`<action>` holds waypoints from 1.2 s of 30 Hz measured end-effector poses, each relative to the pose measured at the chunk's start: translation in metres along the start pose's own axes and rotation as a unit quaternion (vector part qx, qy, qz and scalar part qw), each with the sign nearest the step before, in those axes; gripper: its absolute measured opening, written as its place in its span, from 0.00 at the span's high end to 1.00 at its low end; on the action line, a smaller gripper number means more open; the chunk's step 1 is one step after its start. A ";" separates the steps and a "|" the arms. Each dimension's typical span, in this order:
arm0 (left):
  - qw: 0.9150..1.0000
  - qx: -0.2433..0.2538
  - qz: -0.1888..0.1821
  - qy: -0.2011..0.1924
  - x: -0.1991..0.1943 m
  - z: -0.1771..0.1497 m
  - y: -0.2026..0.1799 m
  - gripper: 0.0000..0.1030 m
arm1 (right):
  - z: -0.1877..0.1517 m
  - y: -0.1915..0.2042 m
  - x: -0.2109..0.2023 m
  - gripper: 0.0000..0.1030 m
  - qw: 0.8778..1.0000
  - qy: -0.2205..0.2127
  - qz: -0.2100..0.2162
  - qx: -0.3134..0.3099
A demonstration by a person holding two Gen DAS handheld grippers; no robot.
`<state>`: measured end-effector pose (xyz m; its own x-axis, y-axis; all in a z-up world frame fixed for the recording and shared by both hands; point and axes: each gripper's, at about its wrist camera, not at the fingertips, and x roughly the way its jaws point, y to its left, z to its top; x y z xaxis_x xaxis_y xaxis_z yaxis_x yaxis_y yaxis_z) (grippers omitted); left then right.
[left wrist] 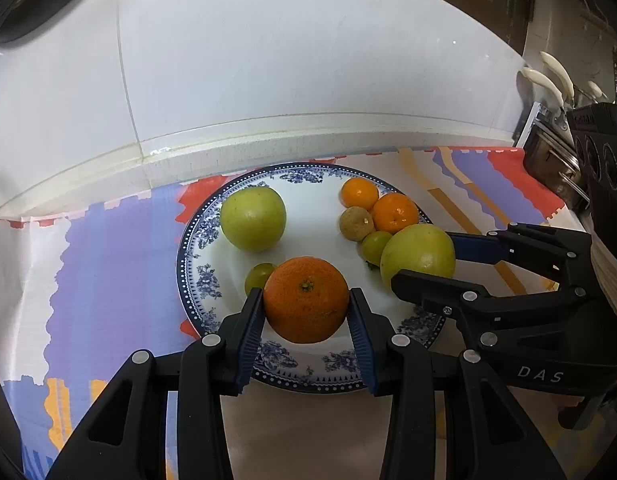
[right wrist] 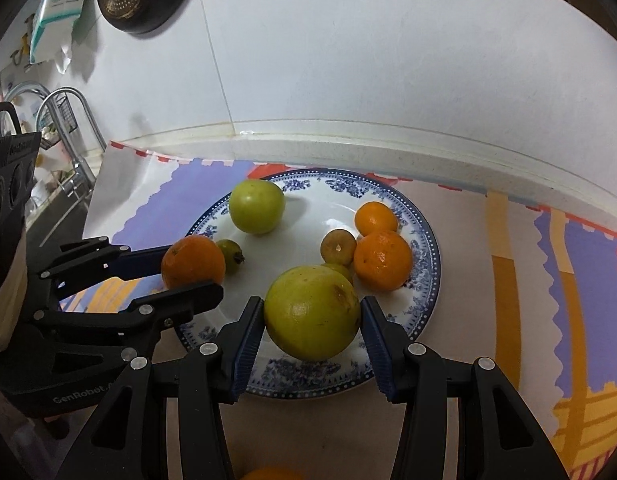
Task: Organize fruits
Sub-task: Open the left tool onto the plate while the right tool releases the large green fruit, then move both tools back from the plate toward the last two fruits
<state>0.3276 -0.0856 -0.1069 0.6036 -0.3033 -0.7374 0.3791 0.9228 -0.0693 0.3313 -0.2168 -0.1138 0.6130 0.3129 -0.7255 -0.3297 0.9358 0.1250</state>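
The left gripper point(left wrist: 307, 304) pinches a big orange point(left wrist: 306, 300) between its blue pads point(left wrist: 250, 334), both pads touching the fruit's sides, over the near part of the plate point(left wrist: 196, 264). Whether the orange rests on the plate or hangs just above it cannot be told. Just behind the orange on its left sits a small green fruit point(left wrist: 258, 275).

The right gripper point(right wrist: 312, 314) pinches a large yellow-green fruit point(right wrist: 311, 312), one pad pressed to each side, over the near half of the same plate point(right wrist: 426, 276). In the left view this gripper point(left wrist: 422, 258) reaches in from the right with the fruit point(left wrist: 418, 258) between its fingers.

Farther out, a green apple point(right wrist: 256, 206) sits alone on the far left of the plate. On the right a cluster lies close together: a mid orange point(right wrist: 382, 260), a smaller orange point(right wrist: 375, 218) behind it, a brownish round fruit point(right wrist: 337, 246) touching the mid orange, and another small green fruit point(left wrist: 374, 243) tucked behind the large one.

The plate is white with a blue patterned rim and stands on a cloth point(right wrist: 188, 196) of purple, red and yellow on the desk. A white wall point(right wrist: 388, 60) rises behind.
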 end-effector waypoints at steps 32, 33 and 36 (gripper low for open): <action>0.993 0.044 0.038 -0.102 -0.114 -0.026 -0.038 0.37 | -0.020 0.032 -0.122 0.43 0.990 -0.117 -0.078 -0.028; 0.993 0.047 0.037 -0.102 -0.116 -0.027 -0.040 0.37 | -0.022 0.033 -0.125 0.43 0.989 -0.117 -0.081 -0.032; 0.992 0.061 0.033 -0.103 -0.120 -0.033 -0.047 0.37 | -0.028 0.036 -0.131 0.43 0.989 -0.114 -0.085 -0.044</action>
<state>0.2145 -0.0853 -0.0374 0.7558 -0.2960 -0.5841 0.4075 0.9108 0.0657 0.2188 -0.2288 -0.0332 0.8070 0.1908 -0.5589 -0.2632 0.9634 -0.0511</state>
